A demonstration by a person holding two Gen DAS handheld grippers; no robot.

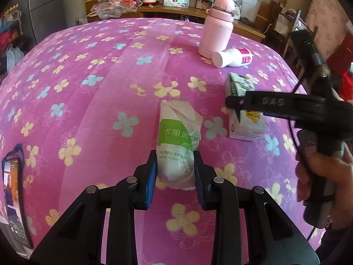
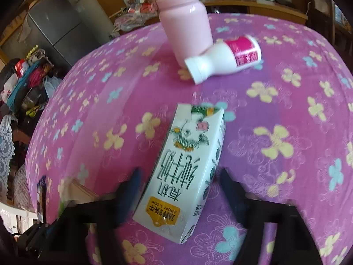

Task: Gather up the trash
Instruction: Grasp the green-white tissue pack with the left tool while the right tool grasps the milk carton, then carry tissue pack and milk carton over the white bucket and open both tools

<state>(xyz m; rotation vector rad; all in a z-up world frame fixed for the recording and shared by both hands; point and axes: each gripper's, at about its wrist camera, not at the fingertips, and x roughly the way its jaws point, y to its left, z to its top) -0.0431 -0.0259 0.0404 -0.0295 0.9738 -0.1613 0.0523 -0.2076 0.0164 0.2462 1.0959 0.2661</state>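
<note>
A: Pink flowered cloth covers the bench (image 1: 92,70); cluttered shelves stand behind it. Left gripper (image 1: 175,169): jaws clamped on the tissue pack (image 1: 178,141), gripping only its near end. The rest sticks out ahead toward the pink flask (image 1: 217,28), and I cannot tell whether it has cleared the cloth.

B: Risk there?

A: Soft, crumpled wrapper. It could slide out or sag if swung fast.

B: Right gripper (image 2: 179,195)?

A: Jaws apart, straddling the milk carton (image 2: 187,167), which lies flat on the cloth on the near side of the flask. Pads look clear of it, though the view is blurred. The carton sits skewed between them.

B: So closing may twist it.

A: Likely, or shove it toward the white bottle (image 2: 222,59), which lies on its side touching the flask's base and could roll. A phone (image 1: 13,201) lies at the bench edge, far from the flask.
</note>
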